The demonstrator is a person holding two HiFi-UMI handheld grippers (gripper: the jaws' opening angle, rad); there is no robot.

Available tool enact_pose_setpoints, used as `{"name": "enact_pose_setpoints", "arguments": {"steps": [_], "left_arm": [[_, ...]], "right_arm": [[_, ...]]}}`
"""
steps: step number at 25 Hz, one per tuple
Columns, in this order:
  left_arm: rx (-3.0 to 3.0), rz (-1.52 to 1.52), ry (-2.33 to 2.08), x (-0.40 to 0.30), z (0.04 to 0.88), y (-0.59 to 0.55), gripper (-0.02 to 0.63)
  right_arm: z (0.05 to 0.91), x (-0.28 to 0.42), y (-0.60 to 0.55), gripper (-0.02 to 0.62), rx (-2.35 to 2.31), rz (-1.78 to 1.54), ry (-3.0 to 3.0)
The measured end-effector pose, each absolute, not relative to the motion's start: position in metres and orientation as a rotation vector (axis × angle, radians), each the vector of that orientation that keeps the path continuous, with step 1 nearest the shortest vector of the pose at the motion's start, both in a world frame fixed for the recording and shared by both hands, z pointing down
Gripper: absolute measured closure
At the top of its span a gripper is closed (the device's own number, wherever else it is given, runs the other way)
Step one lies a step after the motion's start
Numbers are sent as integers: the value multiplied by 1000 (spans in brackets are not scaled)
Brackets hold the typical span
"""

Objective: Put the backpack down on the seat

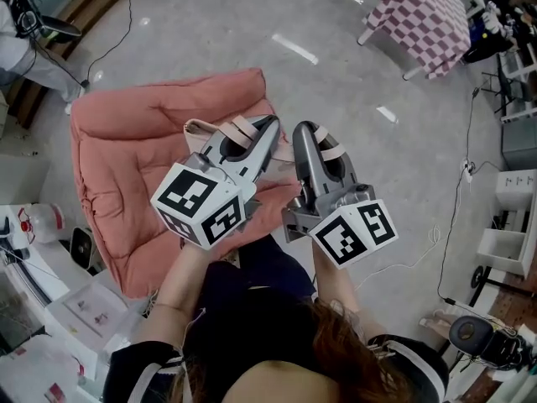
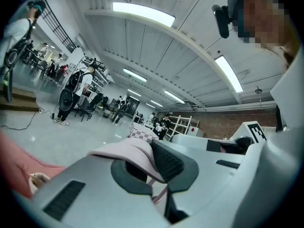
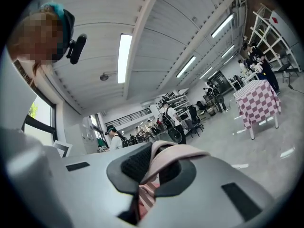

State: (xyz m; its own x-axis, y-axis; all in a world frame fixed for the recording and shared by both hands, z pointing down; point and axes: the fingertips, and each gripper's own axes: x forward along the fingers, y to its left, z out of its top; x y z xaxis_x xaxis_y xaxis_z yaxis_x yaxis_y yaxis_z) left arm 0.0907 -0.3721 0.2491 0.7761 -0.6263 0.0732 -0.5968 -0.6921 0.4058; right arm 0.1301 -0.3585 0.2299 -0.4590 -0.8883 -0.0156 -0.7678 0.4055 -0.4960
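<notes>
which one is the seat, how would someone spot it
Start on the wide grey floor and find the left hand-held gripper and right hand-held gripper, side by side at mid-frame. The seat lies on the floor under and left of them. It is the only soft, salmon-pink padded thing, unlike the checked table far off at upper right.

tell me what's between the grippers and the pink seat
Only the backpack's pink straps, pinched by left gripper and right gripper, above the seat, in the head view.
</notes>
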Motion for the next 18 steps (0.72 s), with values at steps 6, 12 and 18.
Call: {"name": "enact_pose_setpoints", "arguments": {"steps": [6,12,18], "left_arm": [[2534,-52,-934,101,273,-396,588],[2488,12,-945,104,304,-423,588],[2441,37,-928,106,334,-446,588]], "right_arm": [[252,137,-381,554,-1410,-669,2407],[281,139,-408,554,-1386,-733,2438],[310,138,-426,554,-1390,-813,2440]]}}
